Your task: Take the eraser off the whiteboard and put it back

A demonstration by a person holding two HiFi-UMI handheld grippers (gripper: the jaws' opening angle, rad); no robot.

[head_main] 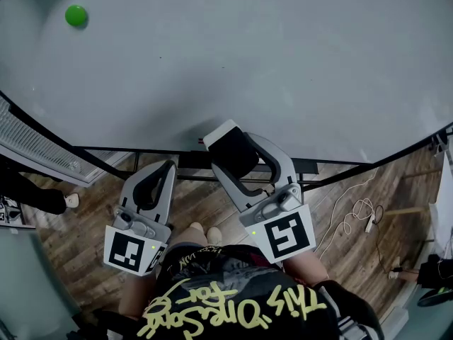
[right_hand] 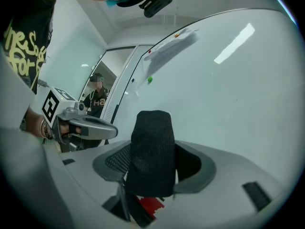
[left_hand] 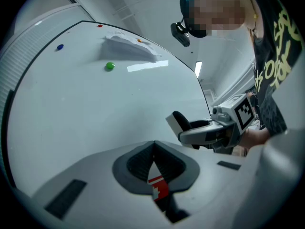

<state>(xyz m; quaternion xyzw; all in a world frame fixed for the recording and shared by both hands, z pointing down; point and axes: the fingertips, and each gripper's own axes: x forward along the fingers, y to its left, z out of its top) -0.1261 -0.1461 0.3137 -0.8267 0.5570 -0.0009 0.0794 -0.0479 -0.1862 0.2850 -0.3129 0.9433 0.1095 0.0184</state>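
Holding a rectangular eraser of black felt with a white back (right_hand: pixel 151 149) clamped between its jaws, our right gripper (head_main: pixel 233 151) sits at the lower edge of the large white whiteboard (head_main: pixel 248 62); whether felt touches board we cannot tell. Our left gripper (head_main: pixel 168 167): jaws together, nothing between. One round green magnet (head_main: pixel 76 15): upper board.

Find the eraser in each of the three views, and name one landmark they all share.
Head view: centre, the eraser held by the right gripper at the lower edge of the whiteboard.
Left gripper view: right of centre, the eraser in that gripper.
Right gripper view: centre, the eraser, black face showing.
Shared landmark: the green magnet.
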